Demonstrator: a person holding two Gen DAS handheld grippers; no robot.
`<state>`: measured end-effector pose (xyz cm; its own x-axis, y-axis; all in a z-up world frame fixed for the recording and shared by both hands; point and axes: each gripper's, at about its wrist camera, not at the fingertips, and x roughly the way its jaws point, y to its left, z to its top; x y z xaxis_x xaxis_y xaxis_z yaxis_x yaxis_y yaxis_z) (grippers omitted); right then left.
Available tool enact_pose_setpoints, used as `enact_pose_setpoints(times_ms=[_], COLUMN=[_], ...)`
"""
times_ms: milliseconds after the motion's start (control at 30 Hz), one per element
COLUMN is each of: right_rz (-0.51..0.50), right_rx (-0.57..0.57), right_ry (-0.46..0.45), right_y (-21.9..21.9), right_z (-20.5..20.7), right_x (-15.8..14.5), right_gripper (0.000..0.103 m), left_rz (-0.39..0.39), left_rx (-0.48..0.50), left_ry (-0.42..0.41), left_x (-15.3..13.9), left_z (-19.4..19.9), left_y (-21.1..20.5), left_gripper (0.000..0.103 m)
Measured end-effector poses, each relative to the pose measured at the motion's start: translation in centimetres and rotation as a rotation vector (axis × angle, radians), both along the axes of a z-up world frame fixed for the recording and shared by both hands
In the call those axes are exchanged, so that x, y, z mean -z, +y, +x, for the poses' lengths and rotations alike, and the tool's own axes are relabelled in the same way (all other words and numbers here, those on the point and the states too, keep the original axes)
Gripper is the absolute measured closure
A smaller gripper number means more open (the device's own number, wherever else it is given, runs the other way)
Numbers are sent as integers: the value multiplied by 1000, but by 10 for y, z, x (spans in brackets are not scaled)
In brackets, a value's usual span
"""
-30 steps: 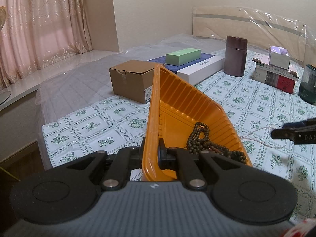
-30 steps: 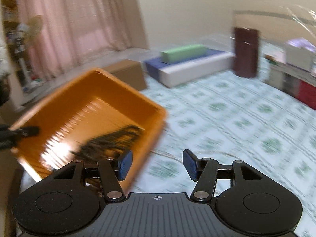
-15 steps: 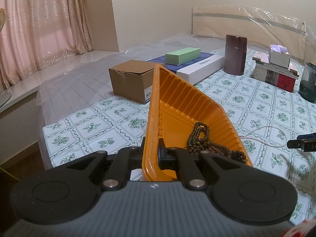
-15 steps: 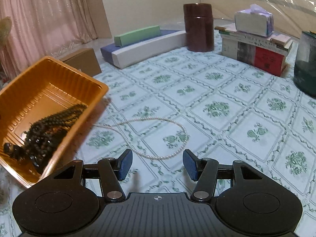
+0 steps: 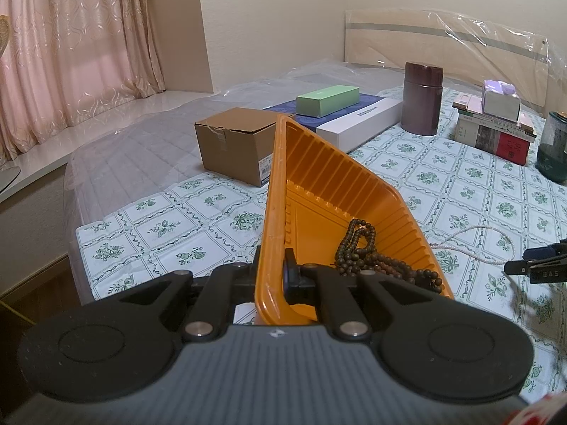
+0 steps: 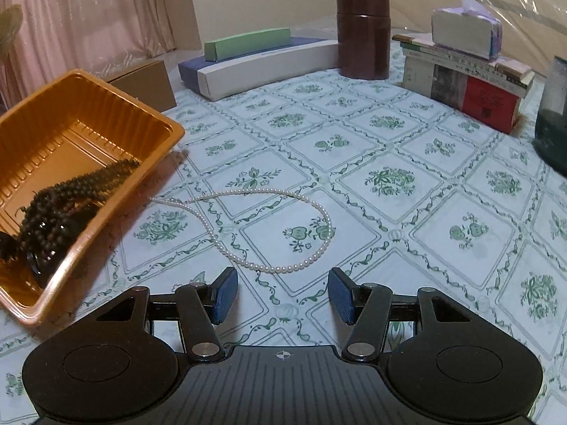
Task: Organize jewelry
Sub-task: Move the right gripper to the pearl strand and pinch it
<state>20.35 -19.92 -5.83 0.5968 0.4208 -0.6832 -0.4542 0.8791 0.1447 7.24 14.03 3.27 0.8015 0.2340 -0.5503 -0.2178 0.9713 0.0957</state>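
My left tongs [image 5: 273, 276] pinch the near rim of the orange tray [image 5: 340, 198], dark beads [image 5: 368, 255] inside. My right tongs [image 6: 281, 295] are apart, empty, above bare cloth [image 6: 425, 191]. The pearl necklace [image 6: 283, 226] lies beside the tray. Boxes [image 6: 262, 60] stand far back.

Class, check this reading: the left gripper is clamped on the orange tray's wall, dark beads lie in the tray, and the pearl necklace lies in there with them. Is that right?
Not quite. The pearl necklace lies on the patterned cloth beside the orange tray, not in it; the right wrist view shows this. The rest stands.
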Motion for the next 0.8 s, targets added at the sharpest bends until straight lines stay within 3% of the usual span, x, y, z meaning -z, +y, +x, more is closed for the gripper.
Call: enact_pose_setpoints(times_ms=[400, 600, 700, 800], right_rz=[24, -36, -66, -71], right_rx=[47, 56, 46, 56], right_ry=[-7, -49, -65, -61], right_y=[0, 7, 11, 9], right_z=[29, 41, 41, 40], right_x=[4, 8, 9, 7], right_gripper=[47, 71, 101, 101], left_rz=[-2, -1, -2, -2], left_rx=[-1, -2, -3, -2], left_ry=[1, 2, 2, 2], left_x=[1, 1, 1, 1], left_z=[0, 1, 1, 1], left_y=[1, 1, 1, 1], left_gripper=[96, 96, 96, 96])
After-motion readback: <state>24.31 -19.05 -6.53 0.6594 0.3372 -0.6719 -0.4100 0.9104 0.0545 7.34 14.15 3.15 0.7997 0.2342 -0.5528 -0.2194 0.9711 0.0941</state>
